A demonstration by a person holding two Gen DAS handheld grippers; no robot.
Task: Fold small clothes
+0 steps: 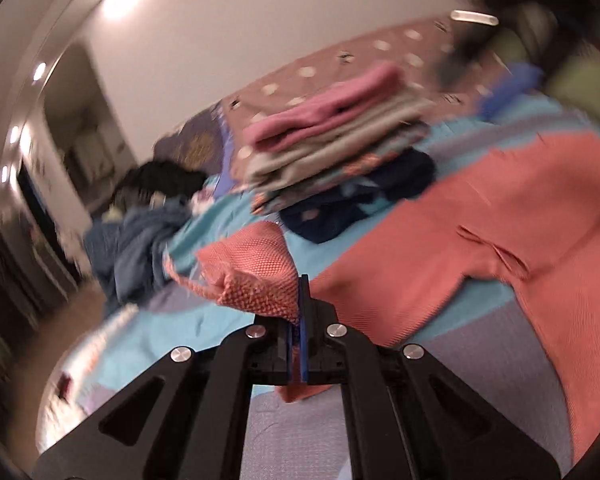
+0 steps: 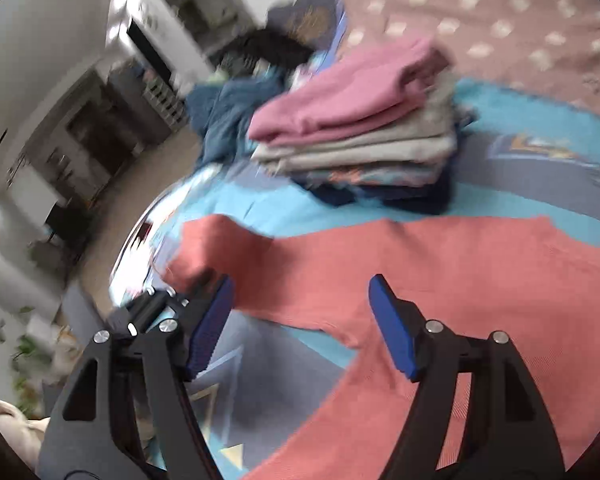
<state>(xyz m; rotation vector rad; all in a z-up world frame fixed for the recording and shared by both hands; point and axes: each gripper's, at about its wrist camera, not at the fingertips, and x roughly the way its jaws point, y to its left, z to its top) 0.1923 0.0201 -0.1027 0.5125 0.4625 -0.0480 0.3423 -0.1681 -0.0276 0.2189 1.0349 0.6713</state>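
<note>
A salmon-pink knit garment [image 1: 500, 232] lies spread on the blue patterned bed cover [image 1: 140, 332]. My left gripper [image 1: 300, 300] is shut on one end of it, and the bunched cloth [image 1: 252, 272] is lifted above the bed. In the right wrist view the same garment [image 2: 440, 272] lies flat under my right gripper [image 2: 300, 296], which is open and empty just above it. The left gripper [image 2: 148, 312] also shows there at the left, holding the raised end [image 2: 216, 248].
A stack of folded clothes, pink on top [image 1: 332, 108] [image 2: 352, 92], sits behind the garment. A heap of unfolded blue and dark clothes [image 1: 140, 232] [image 2: 236, 104] lies at the bed's far left. The bed edge and floor [image 2: 112, 216] are to the left.
</note>
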